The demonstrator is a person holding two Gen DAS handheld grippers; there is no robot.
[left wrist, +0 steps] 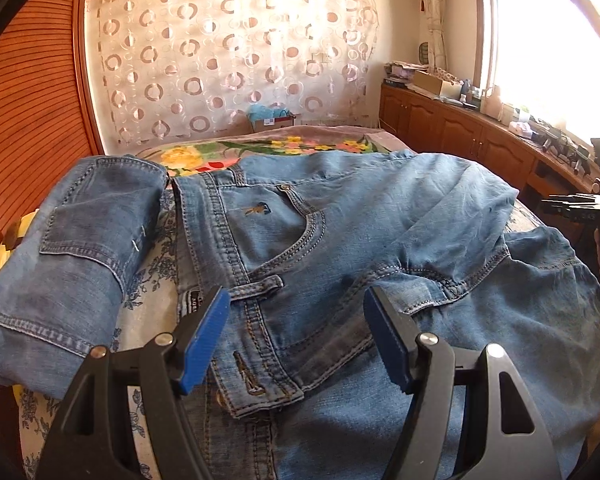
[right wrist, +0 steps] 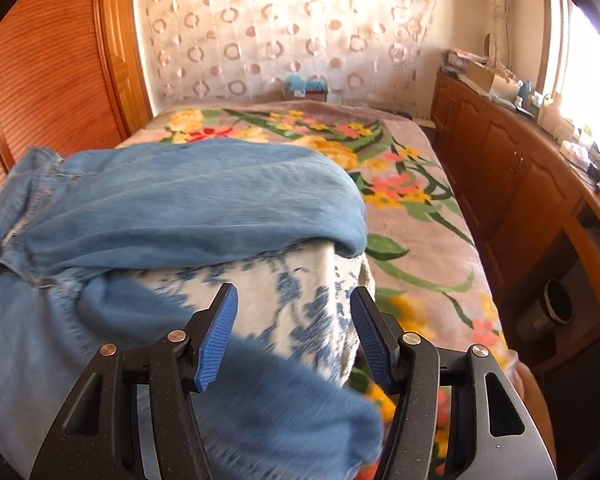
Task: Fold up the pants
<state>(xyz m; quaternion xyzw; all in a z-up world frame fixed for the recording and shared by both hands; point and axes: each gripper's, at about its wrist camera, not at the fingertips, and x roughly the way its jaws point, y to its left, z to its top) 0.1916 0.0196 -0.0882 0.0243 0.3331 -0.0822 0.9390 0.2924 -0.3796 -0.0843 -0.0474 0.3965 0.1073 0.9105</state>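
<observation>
Left wrist view has my left tool (left wrist: 296, 336) gaping empty over the waistband of the pants (left wrist: 340, 240) at lower centre, legs running right across the bed (right wrist: 420, 240), where my right tool (right wrist: 294, 336), also gaping, holds nothing over a leg.

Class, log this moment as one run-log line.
jeans: spread on bed, unfolded | left gripper: jaws open over waistband | right gripper: jaws open, pant leg beneath

Folded jeans (left wrist: 72, 248) left of pants (left wrist: 380, 240), on bed (right wrist: 420, 216).
</observation>
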